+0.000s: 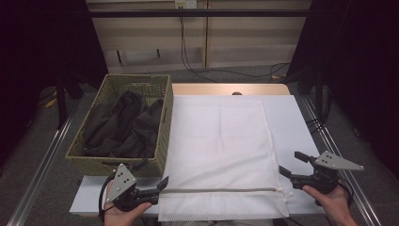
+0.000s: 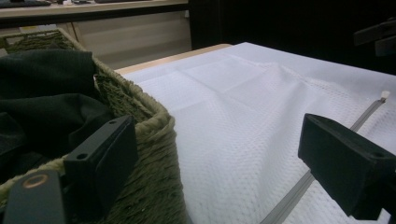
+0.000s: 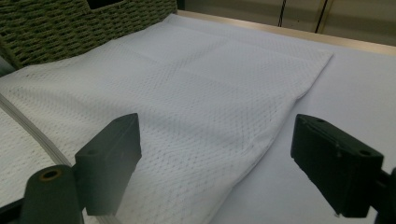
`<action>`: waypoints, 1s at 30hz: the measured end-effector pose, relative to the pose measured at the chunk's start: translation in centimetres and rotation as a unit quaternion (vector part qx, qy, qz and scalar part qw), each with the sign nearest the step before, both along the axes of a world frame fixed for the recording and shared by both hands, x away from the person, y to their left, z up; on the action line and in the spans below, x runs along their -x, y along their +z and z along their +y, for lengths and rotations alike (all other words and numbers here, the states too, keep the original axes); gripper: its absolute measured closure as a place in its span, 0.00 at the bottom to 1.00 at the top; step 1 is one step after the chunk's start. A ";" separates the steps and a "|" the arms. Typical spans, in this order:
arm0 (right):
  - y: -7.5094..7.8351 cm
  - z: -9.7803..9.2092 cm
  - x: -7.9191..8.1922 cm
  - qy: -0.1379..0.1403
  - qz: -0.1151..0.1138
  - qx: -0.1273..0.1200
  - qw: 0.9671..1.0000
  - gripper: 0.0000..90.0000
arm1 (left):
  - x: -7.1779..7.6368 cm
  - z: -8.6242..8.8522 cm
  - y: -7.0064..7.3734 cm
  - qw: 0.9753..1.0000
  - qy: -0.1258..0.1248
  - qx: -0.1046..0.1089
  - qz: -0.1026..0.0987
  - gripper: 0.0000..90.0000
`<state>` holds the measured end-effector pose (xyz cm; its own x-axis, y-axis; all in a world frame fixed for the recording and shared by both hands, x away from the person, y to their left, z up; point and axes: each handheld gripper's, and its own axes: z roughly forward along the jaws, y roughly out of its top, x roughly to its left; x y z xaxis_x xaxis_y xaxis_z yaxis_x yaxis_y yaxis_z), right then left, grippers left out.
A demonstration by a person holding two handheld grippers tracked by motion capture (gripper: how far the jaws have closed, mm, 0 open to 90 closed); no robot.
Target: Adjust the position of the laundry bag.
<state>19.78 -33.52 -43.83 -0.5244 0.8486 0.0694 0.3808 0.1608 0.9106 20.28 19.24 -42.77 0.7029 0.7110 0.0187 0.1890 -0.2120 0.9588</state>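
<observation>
Left gripper (image 1: 160,186): lower left of the high view, held in a hand (image 1: 123,214), jaws spread wide and clamping nothing; tips just beside the near-left corner of the mesh bag, where the zipper begins.

Right gripper (image 1: 291,165): lower right of the high view, held in the other hand (image 1: 333,203), jaws likewise parted and empty; tips just off the right edge of the bag, near the zipper's far end.

Mesh laundry bag (image 1: 219,150): white, lying flat at centre frame on a white cloth-covered table (image 1: 294,117); looks empty and unwrinkled.

Zipper (image 1: 221,190): grey line across the lower part of the bag, seemingly shut along its length; small pull tab (image 2: 385,95) at right edge of the left gripper view.

Wicker basket (image 1: 165,122): left of centre in the high view, touching or just beside the bag's left edge.

Dark clothes (image 1: 123,126): heaped inside the basket, untouched.

Step in hand: judged as the very start, both grippers poised at the bag's zipper ends, nothing grasped yet.

Next move: likely pinning the bag's left corner with the left gripper while closing the right one on the small pull tab; calls for a fine pinch on a flat, thin tab without snagging mesh.
</observation>
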 end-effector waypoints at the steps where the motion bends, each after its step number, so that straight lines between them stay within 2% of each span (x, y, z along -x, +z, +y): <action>1: 0.0 0.0 -0.1 -0.001 0.003 0.001 1.000 0.18 | 0.0 0.0 0.0 1.000 0.000 0.000 0.002 0.13; 3: -0.1 0.0 -0.2 0.001 0.017 -0.001 1.000 0.19 | 0.0 0.0 0.0 1.000 -0.002 -0.001 0.000 0.13; 5: -0.2 0.0 -0.3 0.002 0.019 0.000 1.000 0.19 | 0.0 -0.1 0.0 1.000 0.001 0.007 0.003 0.13; 6: -0.3 0.0 -0.5 0.007 0.027 0.000 1.000 0.21 | 0.0 -0.2 0.0 1.000 -0.001 -0.002 0.001 0.13; 9: -0.3 0.1 -0.7 0.012 0.031 0.007 0.999 0.21 | 0.0 -0.2 0.0 1.000 0.000 -0.002 0.001 0.13; 10: -0.2 0.2 -0.9 0.017 0.033 0.009 0.999 0.23 | 0.1 -0.2 0.0 1.000 -0.009 0.000 0.005 0.17; 12: 0.0 0.2 -1.1 0.012 0.031 0.010 0.999 0.27 | 0.2 -0.3 0.0 1.000 -0.010 -0.001 0.006 0.18; 14: 0.2 0.2 -1.4 0.009 0.028 0.008 1.000 0.31 | 0.6 -0.9 0.0 1.000 -0.026 -0.016 0.006 0.20; 15: 0.3 0.2 -1.6 0.009 0.029 0.007 1.000 0.33 | 0.7 -1.2 -0.1 0.999 -0.031 -0.013 0.009 0.20; 16: 0.3 0.2 -1.8 0.011 0.030 0.008 0.999 0.36 | 0.7 -1.3 -0.1 0.999 -0.037 -0.020 0.010 0.21; 19: 0.2 0.5 -2.6 0.009 0.039 0.014 0.999 0.40 | 0.8 -2.1 -0.3 0.998 -0.057 -0.026 0.020 0.21; 21: 0.1 0.7 -3.2 0.011 0.046 0.018 0.999 0.42 | 0.7 -2.5 -0.4 0.997 -0.064 -0.042 0.024 0.21; 22: 0.0 0.8 -3.5 0.014 0.050 0.020 0.998 0.44 | 0.7 -2.5 -0.4 0.997 -0.064 -0.042 0.024 0.22; 23: 0.0 0.8 -3.8 0.015 0.053 0.022 0.998 0.45 | 0.6 -2.8 -0.5 0.996 -0.076 -0.037 0.025 0.26; 24: 0.0 0.8 -3.8 0.015 0.053 0.022 0.998 0.45 | 0.6 -2.8 -0.5 0.996 -0.076 -0.037 0.025 0.28; 25: 0.1 0.9 -4.3 0.014 0.052 0.030 0.998 0.47 | 0.3 -3.2 -0.7 0.995 -0.090 -0.034 0.032 0.31; 26: 0.2 0.9 -4.6 0.014 0.055 0.030 0.998 0.49 | 0.3 -3.2 -0.7 0.995 -0.090 -0.034 0.032 0.32; 28: 0.2 1.0 -5.1 0.015 0.058 0.031 0.998 0.53 | -0.2 -4.0 -1.1 0.992 -0.107 -0.046 0.041 0.35; 29: 0.3 1.1 -5.5 0.016 0.059 0.033 0.998 0.53 | -0.5 -4.4 -1.3 0.991 -0.112 -0.060 0.044 0.37; 30: 0.3 1.3 -6.0 0.016 0.060 0.037 0.997 0.53 | -0.8 -4.7 -1.5 0.990 -0.115 -0.058 0.055 0.38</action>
